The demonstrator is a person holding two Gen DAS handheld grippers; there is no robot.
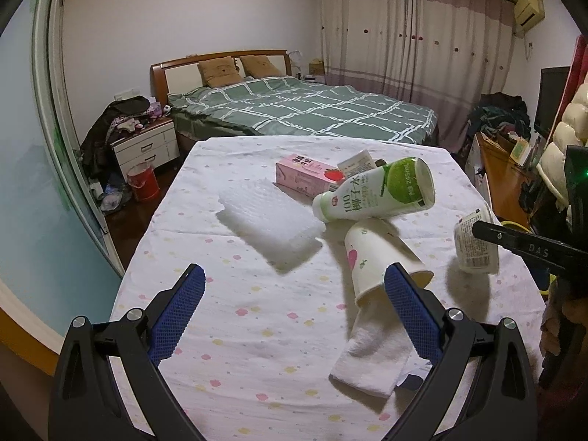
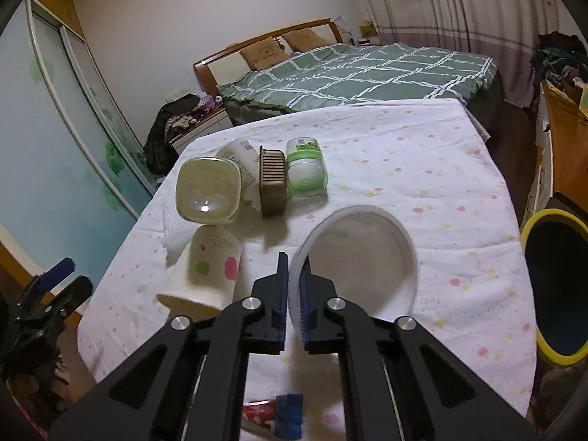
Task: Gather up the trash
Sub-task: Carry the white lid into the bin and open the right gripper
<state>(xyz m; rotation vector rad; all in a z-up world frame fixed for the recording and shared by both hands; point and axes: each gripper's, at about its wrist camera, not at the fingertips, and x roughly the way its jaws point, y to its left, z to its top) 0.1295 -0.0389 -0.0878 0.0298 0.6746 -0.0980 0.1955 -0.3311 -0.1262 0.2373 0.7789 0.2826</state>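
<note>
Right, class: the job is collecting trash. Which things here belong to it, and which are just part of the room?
Belongs to the job:
green bottle
pink carton
paper cup
white cup, gripped by the right hand-held gripper
bin

Just lying about:
bed
nightstand
curtains
red bucket

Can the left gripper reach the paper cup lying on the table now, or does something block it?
Probably yes: the left gripper is open, and the paper cup lies just ahead by its right finger, nothing between.
</note>
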